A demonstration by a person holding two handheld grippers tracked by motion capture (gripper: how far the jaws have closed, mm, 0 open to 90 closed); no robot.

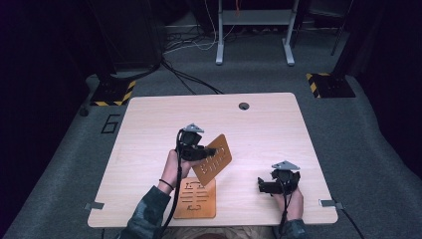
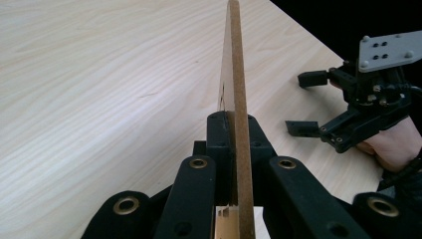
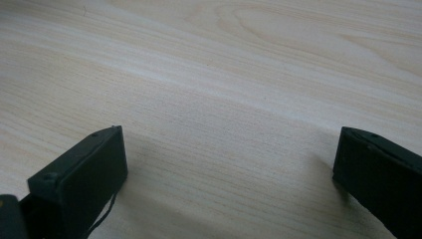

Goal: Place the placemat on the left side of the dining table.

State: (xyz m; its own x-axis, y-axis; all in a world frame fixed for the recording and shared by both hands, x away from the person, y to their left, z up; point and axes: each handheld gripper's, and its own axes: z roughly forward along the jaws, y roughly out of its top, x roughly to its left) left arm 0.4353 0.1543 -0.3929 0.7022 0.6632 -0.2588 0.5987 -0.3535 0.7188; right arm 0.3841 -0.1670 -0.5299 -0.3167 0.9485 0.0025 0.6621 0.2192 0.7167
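The left hand reaches forward over the table, its left gripper clamped on the edge of a thin brown slotted board held tilted above a second board lying flat at the near edge. The right hand rests low, its right gripper pointing left, jaws spread wide with only bare tabletop between them.

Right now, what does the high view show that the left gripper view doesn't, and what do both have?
High view alone: the second slotted board lying flat at the table's near edge, and the floor around the table. Left gripper view alone: the held board seen edge-on, pinched between the left gripper jaws. Both share the wooden table, the held board, and the right gripper resting with jaws open and nothing between them.
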